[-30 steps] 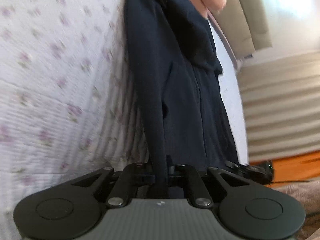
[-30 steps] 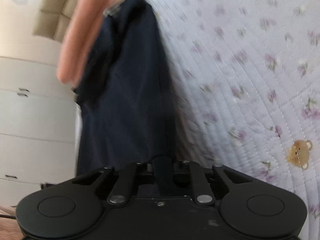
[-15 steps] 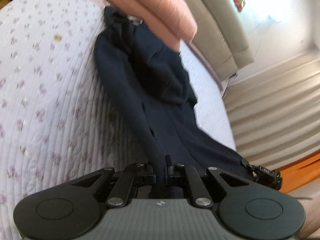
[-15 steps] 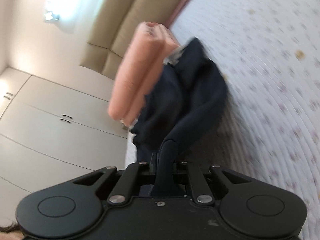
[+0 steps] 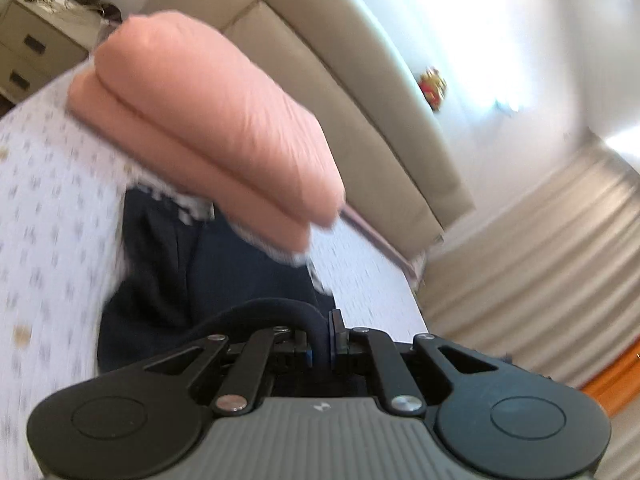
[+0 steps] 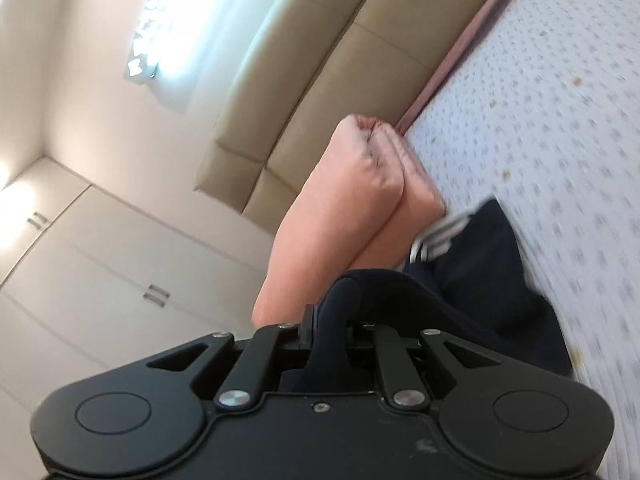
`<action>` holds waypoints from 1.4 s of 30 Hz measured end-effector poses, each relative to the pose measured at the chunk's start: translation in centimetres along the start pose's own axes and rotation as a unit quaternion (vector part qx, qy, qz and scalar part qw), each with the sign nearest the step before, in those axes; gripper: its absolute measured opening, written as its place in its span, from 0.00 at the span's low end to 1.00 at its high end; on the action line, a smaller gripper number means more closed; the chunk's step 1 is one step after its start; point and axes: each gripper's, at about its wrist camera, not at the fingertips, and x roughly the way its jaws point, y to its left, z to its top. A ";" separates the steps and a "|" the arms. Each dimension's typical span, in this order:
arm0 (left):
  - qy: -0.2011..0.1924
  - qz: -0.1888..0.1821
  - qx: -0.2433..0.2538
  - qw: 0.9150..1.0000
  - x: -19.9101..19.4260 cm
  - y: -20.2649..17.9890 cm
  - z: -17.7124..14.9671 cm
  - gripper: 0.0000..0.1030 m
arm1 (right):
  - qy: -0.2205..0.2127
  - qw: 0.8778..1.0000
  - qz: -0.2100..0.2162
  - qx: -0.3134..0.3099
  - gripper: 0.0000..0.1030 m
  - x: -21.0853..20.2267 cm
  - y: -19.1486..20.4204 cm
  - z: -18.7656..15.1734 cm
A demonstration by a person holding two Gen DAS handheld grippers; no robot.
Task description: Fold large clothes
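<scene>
Two grippers each pinch a fold of one dark navy fabric garment [image 5: 224, 276]. In the left wrist view, the left gripper [image 5: 323, 338] has its jaws pressed together on a rolled navy edge that arches up from the cloth and drops between the fingers. In the right wrist view, the right gripper [image 6: 328, 330] is clamped the same way on a thick navy fold of the garment [image 6: 492, 280]. The rest of the garment lies bunched on the white quilted bedspread with small purple flowers [image 5: 48, 208], its striped white-and-navy trim [image 6: 438, 234] touching a stack of two peach-pink pillows [image 5: 208, 128]. The pillows [image 6: 344, 208] rest just in front of a beige padded leather headboard [image 5: 360, 92]. White wardrobe doors with metal handles [image 6: 120, 264] stand beside the bed.
</scene>
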 end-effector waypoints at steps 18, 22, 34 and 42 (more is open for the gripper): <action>-0.057 0.093 -0.061 0.992 15.3 14.3 5.7 0.08 | -0.012 0.990 -0.138 -0.015 0.11 24.1 -9.5 5.5; -0.042 0.085 -0.065 0.993 15.7 15.7 5.3 0.18 | -0.006 0.988 -0.152 -0.025 0.21 25.5 -10.4 5.1; 0.131 0.076 0.292 0.944 14.8 6.8 -0.1 0.54 | 0.119 0.888 -0.125 -0.427 0.75 24.5 -4.1 -7.0; -0.009 0.238 0.265 0.934 26.2 8.8 3.7 0.58 | 0.063 0.889 -0.233 -0.389 0.83 34.2 -6.6 -4.8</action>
